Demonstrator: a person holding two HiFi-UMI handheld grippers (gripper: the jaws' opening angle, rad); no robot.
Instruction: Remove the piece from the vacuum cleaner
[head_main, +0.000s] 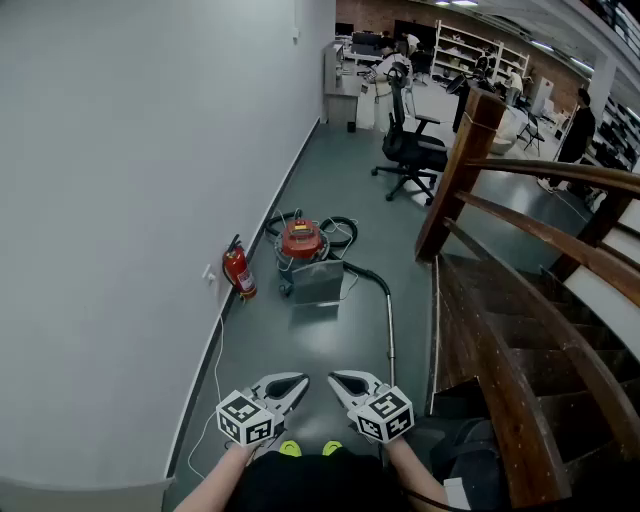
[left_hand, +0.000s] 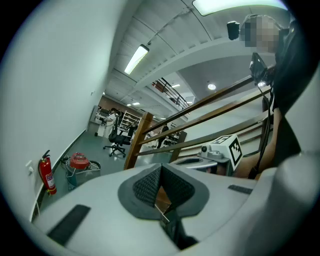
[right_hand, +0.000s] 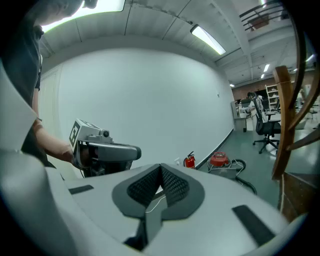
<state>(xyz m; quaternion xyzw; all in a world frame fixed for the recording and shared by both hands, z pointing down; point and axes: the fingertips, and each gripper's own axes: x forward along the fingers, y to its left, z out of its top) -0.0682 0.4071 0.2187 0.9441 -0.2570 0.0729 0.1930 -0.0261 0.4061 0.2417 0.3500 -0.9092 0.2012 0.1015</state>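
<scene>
Head view shows two grippers held side by side low in the frame, the left gripper (head_main: 299, 380) and the right gripper (head_main: 337, 380), each carrying one cube with square black-and-white markers. Both grippers have their jaws pressed together with nothing between them, and the two gripper views confirm it.

One vacuum (head_main: 302, 240) with a red top stands on the floor (head_main: 330, 345) straight ahead of the grippers and well apart from them. Its black hose loops behind it. One metal wand (head_main: 390, 325) runs from the hose back along the floor towards the right gripper, ending just ahead of it. One red extinguisher (head_main: 238, 270) stands ahead and to the left of the left gripper, against the wall (head_main: 120, 200), just beside the vacuum; its label is too small to read. One white cable (head_main: 215, 372) trails along the foot of the wall.

The floor is smooth grey-green. Wooden stairs (head_main: 510, 340) with a curved railing (head_main: 540, 172) rise to the right of the right gripper. Far ahead stands one black office chair (head_main: 410, 148), with shelves and desks behind it.
</scene>
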